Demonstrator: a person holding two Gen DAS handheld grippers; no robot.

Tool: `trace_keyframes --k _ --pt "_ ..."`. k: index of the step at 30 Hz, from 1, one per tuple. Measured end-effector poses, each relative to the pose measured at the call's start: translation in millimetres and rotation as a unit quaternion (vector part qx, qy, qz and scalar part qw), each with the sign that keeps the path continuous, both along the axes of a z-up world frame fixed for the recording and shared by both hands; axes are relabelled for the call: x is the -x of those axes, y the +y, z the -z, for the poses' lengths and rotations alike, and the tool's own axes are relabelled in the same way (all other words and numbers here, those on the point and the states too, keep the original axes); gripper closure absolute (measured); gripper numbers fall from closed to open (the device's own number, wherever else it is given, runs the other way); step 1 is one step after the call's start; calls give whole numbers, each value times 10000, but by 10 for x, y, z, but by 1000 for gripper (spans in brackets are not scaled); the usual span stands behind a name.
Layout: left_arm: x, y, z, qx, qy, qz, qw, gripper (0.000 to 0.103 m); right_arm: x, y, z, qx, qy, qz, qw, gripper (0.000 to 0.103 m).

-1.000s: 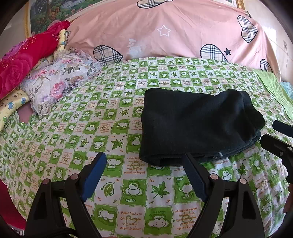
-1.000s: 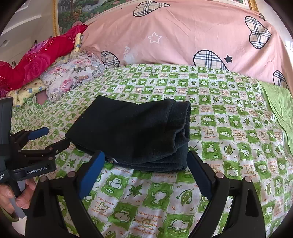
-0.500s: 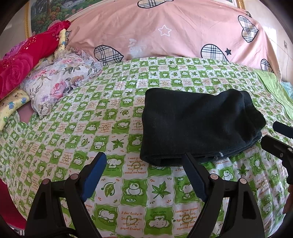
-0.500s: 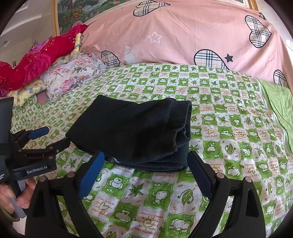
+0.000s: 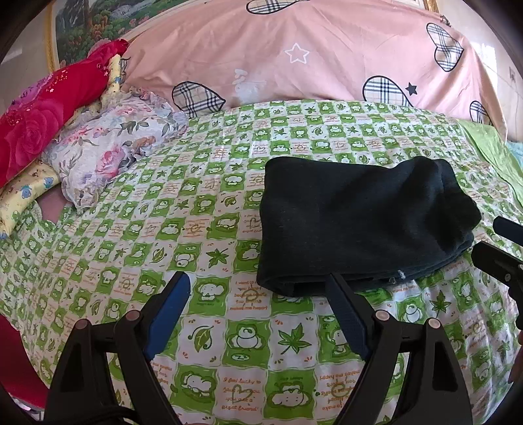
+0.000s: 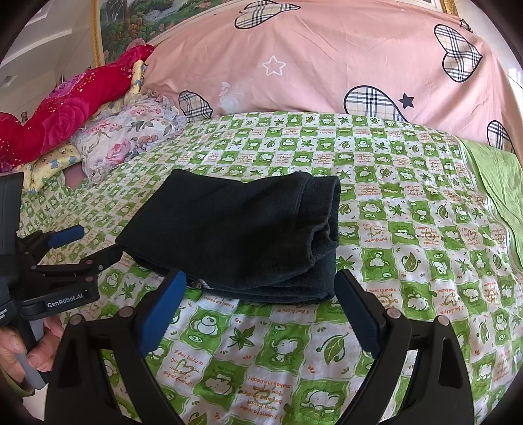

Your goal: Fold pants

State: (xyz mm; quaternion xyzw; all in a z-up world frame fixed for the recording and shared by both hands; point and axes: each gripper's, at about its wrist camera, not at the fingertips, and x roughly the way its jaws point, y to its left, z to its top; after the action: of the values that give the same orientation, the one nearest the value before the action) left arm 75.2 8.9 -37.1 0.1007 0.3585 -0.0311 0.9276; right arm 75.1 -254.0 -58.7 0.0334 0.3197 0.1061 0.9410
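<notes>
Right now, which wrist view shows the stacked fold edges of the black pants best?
The right wrist view: the black pants sit centered, with the rolled layers at their right end plainly visible. The left wrist view shows the black pants off to the right, mostly their flat top and near edge, so the layering reads less clearly.

A bed is covered by a sheet [image 5: 202,225] with green and white squares, and little animals and leaves are printed in the squares. A big pink blanket [image 5: 327,59] with checked hearts and stars is piled up at the far end of the bed, and a flowery pillow [image 5: 111,153], a red cloth with roses [image 5: 36,127] and a yellow cloth [image 5: 23,193] are heaped at the left. A plain green cloth [image 6: 500,183] is spread at the right edge, and part of a painting in a gold frame [image 6: 121,19] is seen on the wall behind.
</notes>
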Motion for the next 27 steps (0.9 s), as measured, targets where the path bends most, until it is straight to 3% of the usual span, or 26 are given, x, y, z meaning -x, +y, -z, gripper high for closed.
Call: trace_keyframes --k 27 --pt "-25 -10 -11 -155 16 -78 9998 18 13 3 -10 -17 -21 30 10000 11"
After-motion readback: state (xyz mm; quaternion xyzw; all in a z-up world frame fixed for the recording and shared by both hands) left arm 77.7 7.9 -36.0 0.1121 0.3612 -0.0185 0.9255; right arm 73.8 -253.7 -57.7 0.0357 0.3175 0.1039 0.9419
